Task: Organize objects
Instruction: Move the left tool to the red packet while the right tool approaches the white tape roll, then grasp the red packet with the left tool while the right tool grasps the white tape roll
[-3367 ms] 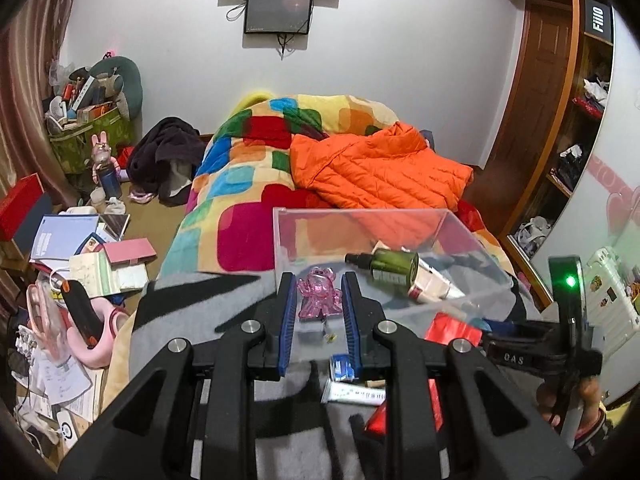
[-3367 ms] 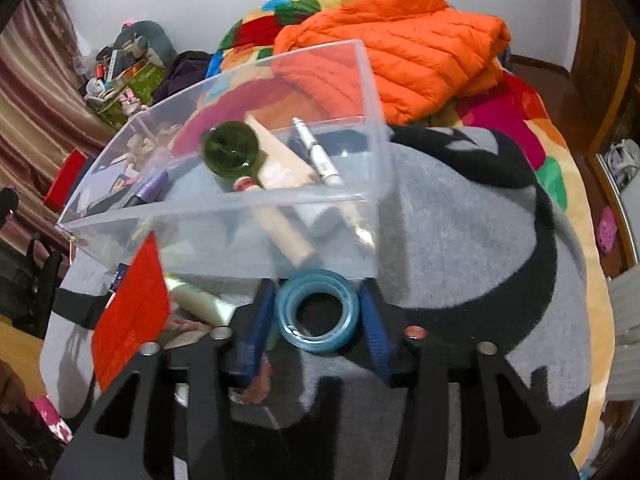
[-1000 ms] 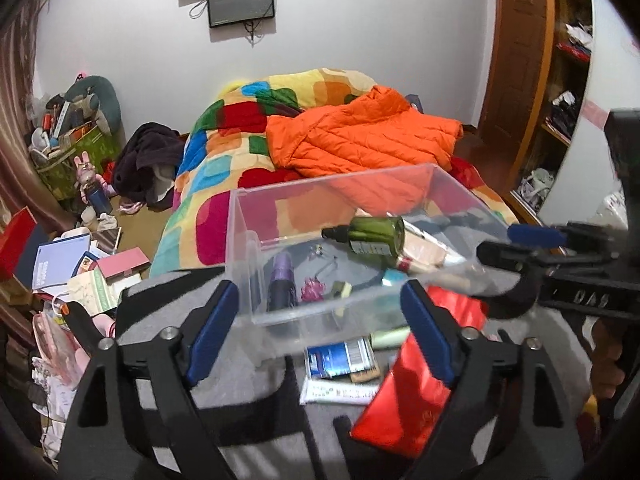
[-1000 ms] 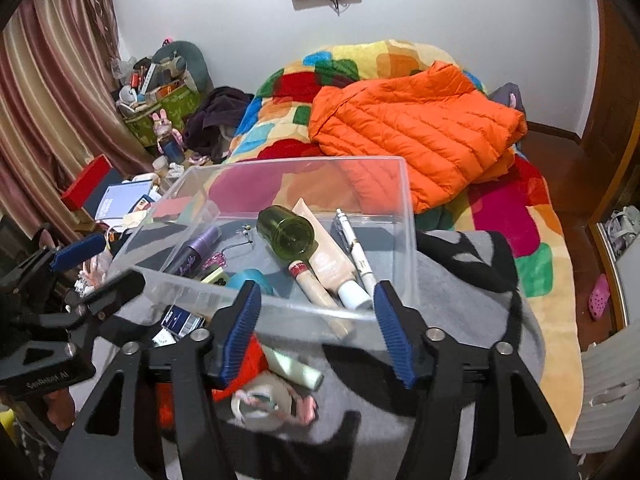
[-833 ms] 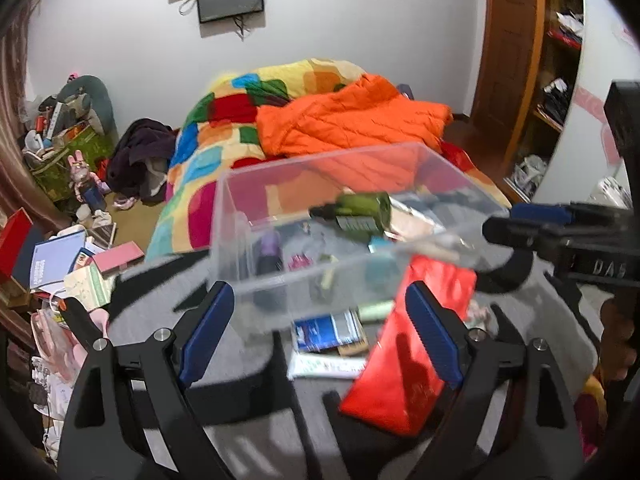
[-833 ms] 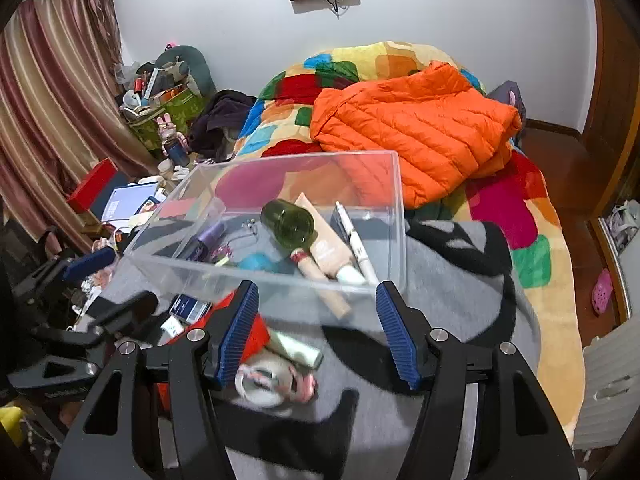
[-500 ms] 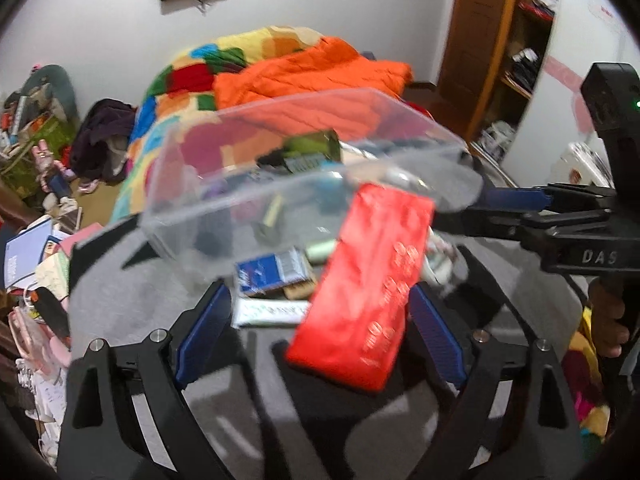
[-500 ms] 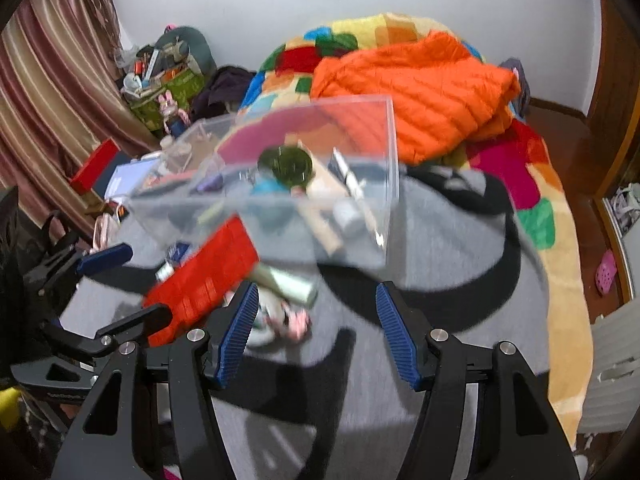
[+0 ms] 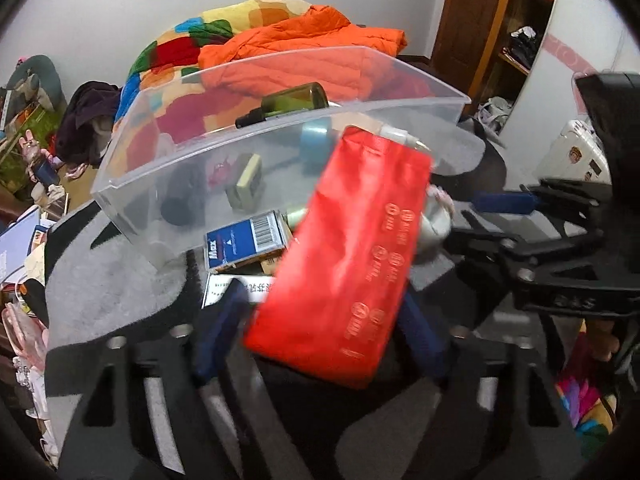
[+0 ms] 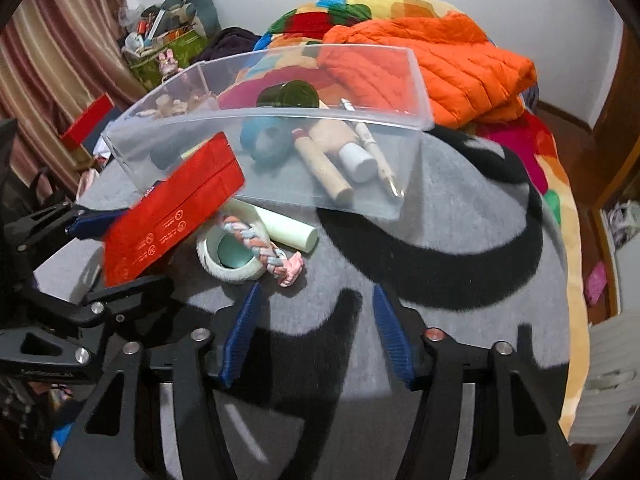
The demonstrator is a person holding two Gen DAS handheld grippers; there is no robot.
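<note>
From the left wrist camera, the left gripper [image 9: 320,320] has its two blue pads on either side of a flat red box with gold marks [image 9: 348,256]. The jaws have just been closing in. The picture is blurry there, so I cannot tell if the pads press on the box yet. The red box lies tilted, with its far end leaning on the front wall of a clear plastic bin [image 9: 132,184]. In the bin are a dark green bottle [image 9: 288,104], a blue tape roll [image 9: 316,140] and some smaller things. A small blue box with a barcode [image 9: 244,244] lies just under the bin's front edge, on the grey and black blanket [image 9: 112,280].

From the right wrist camera, the right gripper [image 10: 316,336] is open with nothing between its pads. Its jaws have just been closing a little. Just past its tips lie a white tape roll [image 10: 230,256], a pink and grey braided rope [image 10: 264,254] and a pale green tube [image 10: 286,228]. They sit on the blanket, in front of the bin. An orange puffy jacket [image 10: 436,60] lies behind the bin.
</note>
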